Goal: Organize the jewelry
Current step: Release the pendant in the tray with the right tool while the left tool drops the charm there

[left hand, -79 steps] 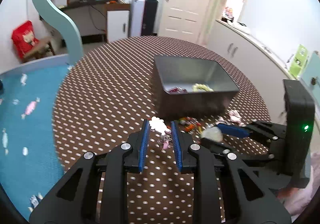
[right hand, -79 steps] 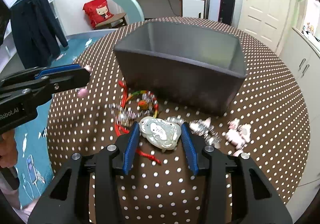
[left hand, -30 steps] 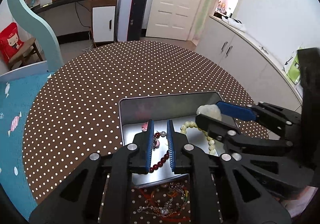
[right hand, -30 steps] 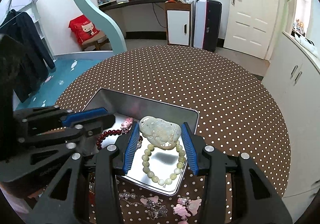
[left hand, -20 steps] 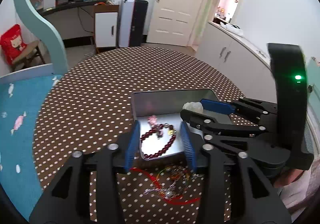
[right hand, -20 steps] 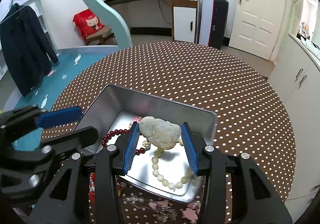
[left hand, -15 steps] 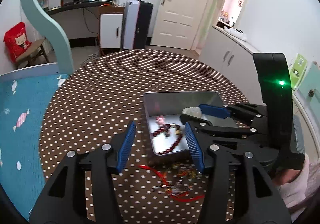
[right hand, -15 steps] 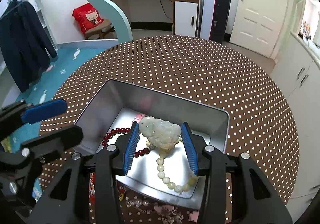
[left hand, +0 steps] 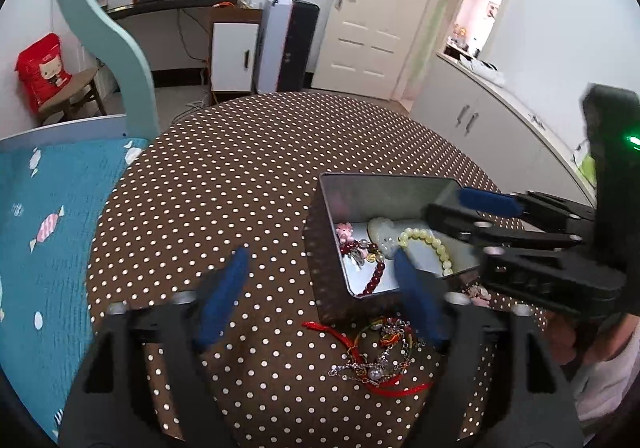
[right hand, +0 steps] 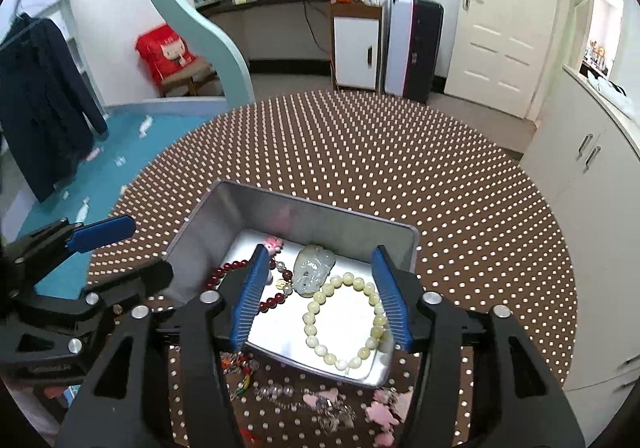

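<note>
A metal tin (right hand: 332, 216) (left hand: 384, 188) stands on the dotted table. In it lie a pale jade pendant (right hand: 313, 269) (left hand: 382, 234), a cream bead bracelet (right hand: 344, 320) (left hand: 430, 244), a dark red bead bracelet (right hand: 224, 274) (left hand: 372, 282) and a small pink charm (right hand: 274, 244) (left hand: 345, 231). My right gripper (right hand: 320, 292) is open and empty above the tin. My left gripper (left hand: 324, 288) is open and empty, to the left of the tin. A tangle of red cord and chains (left hand: 380, 356) lies in front of the tin.
Pink and clear trinkets (right hand: 380, 408) lie on the brown dotted tablecloth (right hand: 380, 152) near the tin's front edge. A teal bed (left hand: 44, 208) borders the table on the left. White cabinets (right hand: 592, 168) stand to the right.
My right gripper opened and let the jade pendant drop into the tin. My left gripper opened wide, left the pink charm in the tin and drew back to the left.
</note>
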Demonstrator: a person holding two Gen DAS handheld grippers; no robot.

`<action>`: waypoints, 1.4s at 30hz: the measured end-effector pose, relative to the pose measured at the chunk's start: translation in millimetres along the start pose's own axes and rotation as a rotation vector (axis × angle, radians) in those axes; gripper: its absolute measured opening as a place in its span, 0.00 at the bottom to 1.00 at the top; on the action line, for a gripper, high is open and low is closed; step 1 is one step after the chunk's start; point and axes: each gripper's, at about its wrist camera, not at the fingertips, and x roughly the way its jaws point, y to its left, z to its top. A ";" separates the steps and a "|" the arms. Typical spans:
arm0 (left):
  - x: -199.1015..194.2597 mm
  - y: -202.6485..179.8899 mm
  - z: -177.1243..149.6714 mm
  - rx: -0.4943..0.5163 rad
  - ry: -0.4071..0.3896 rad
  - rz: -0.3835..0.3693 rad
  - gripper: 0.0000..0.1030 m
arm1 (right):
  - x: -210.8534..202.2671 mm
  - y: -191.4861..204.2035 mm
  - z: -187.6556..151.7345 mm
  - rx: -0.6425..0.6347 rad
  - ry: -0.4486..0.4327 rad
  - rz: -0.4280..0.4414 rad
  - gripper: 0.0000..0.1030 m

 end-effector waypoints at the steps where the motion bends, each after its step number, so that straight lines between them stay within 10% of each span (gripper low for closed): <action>1: -4.4 1.4 -1.0 -0.008 -0.008 -0.003 0.81 | -5.7 -3.2 -1.1 0.004 -0.012 -0.001 0.52; 16: -19.5 -0.7 -61.0 -0.010 0.063 -0.004 0.92 | -53.5 -16.2 -61.1 0.052 -0.038 0.077 0.70; 24: -22.0 8.2 -81.4 -0.045 0.105 0.013 0.93 | -4.3 23.6 -70.0 -0.023 0.091 0.127 0.30; 42: -4.9 5.6 -89.7 -0.043 0.176 -0.017 0.94 | 18.9 41.1 -63.2 -0.071 0.132 0.132 0.03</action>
